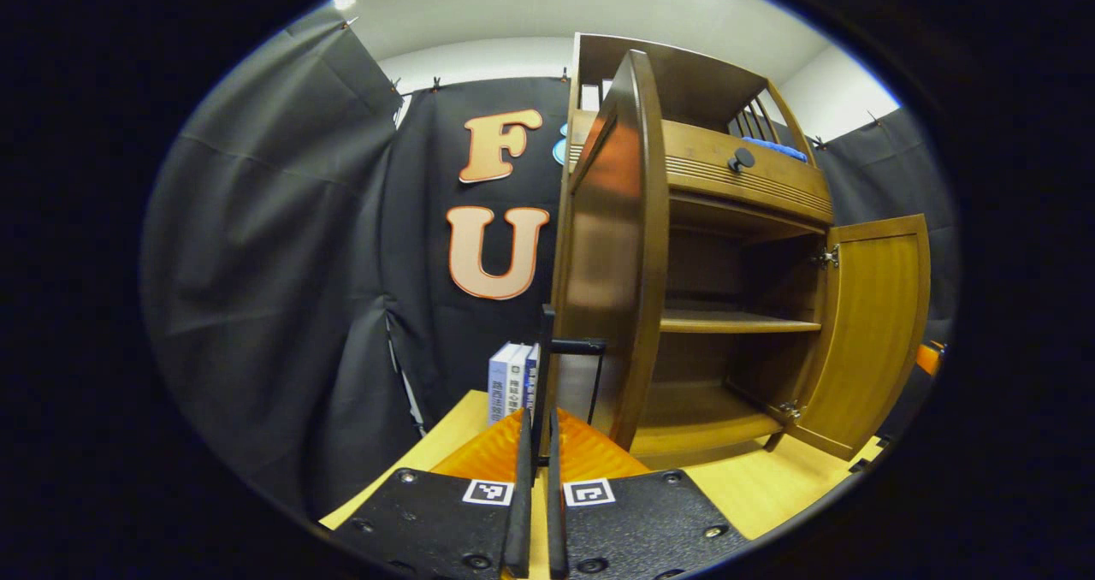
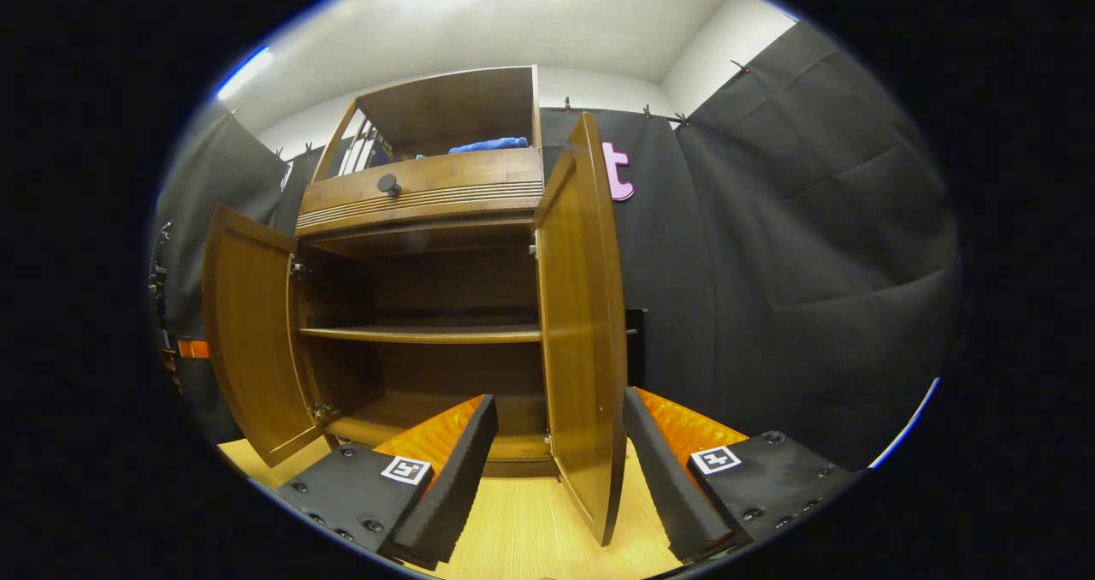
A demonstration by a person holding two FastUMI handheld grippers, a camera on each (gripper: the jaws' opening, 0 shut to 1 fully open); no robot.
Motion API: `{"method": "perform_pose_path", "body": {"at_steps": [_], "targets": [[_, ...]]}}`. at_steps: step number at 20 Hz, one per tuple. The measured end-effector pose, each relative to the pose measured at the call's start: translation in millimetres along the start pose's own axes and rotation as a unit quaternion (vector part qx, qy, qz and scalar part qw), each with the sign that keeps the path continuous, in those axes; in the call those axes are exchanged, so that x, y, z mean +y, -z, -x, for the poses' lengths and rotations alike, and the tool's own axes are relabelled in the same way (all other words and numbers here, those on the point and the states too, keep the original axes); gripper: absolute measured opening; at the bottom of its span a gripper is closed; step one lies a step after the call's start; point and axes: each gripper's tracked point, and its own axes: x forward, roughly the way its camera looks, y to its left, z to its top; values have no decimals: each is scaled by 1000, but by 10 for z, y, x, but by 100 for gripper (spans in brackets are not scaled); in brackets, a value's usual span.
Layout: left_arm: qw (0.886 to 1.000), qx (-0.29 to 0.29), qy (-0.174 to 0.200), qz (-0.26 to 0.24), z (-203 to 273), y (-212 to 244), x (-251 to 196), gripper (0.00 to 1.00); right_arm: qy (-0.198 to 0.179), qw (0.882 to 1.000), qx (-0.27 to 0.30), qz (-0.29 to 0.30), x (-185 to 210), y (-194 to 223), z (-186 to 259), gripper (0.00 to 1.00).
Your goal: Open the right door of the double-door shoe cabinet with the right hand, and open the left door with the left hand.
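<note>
Shoe cabinet (image 1: 736, 221) stands at the surface's (image 1: 770, 486) far edge in the left gripper view, both doors swung open; the left tongs (image 1: 535, 477) sit nearly clenched on nothing, just before the left door's (image 1: 612, 246) edge; books (image 1: 511, 379) stand beside it; in the right gripper view, the right tongs (image 2: 560, 469) are spread, straddling the right door (image 2: 582, 323) without touching it; the shelf (image 2: 419, 334) inside lies bare.

- A staged recording booth, not a lived-in home: black cloth (image 1: 282, 246) clipped up as walls beneath a plain white ceiling (image 2: 513, 15).
- A lone wooden shoe cabinet (image 2: 428, 195) stands on a pale wood tabletop (image 2: 530, 529).
</note>
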Motion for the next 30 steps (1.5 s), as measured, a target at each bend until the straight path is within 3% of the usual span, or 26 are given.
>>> {"method": "perform_pose_path", "body": {"at_steps": [1,2,9,10,11,12,13,14,15,16,18,23,26,27,28,30], "targets": [[1000,-1,4,5,19,-24,-10,8,-1,1000,0,1,16,-2,-3,84],[1000,0,7,11,52,-25,-36,8,-1,1000,-1,0,27,-2,-7,100],[1000,-6,16,12,288,-136,-200,7,-4,1000,2,0,62,-24,12,95],[1000,-10,17,10,336,-181,-228,7,-4,1000,3,0,48,-21,11,84],[1000,-16,24,11,369,-224,-284,7,-5,1000,3,-1,37,-29,11,95],[999,-19,35,12,401,-255,-390,15,-6,1000,3,-3,31,-35,14,95],[999,-17,45,14,438,-260,-494,15,-7,1000,2,-4,21,-46,11,92],[998,-15,56,13,466,-253,-599,0,-6,1000,-1,-6,2,-53,3,100],[998,-14,65,12,499,-274,-687,0,-5,1000,-1,-10,-25,-50,2,100],[997,-14,74,8,528,-306,-779,7,-6,1000,0,-14,-41,-36,4,95],[996,-22,84,-1,574,-397,-946,23,-10,1000,3,-21,-65,-20,10,95],[994,-31,107,16,594,-456,-1303,33,-4,1000,-1,-16,-234,-91,71,95],[992,-30,118,21,560,-484,-1492,44,-3,1000,-6,-16,-360,-151,147,95],[992,-29,121,23,556,-483,-1554,44,-3,1000,-7,-16,-434,-164,193,84],[992,-28,124,25,550,-476,-1610,44,-2,1000,-8,-15,-469,-186,221,84],[991,-26,130,28,571,-472,-1723,54,-3,1000,-11,-12,-524,-217,303,84]]}}
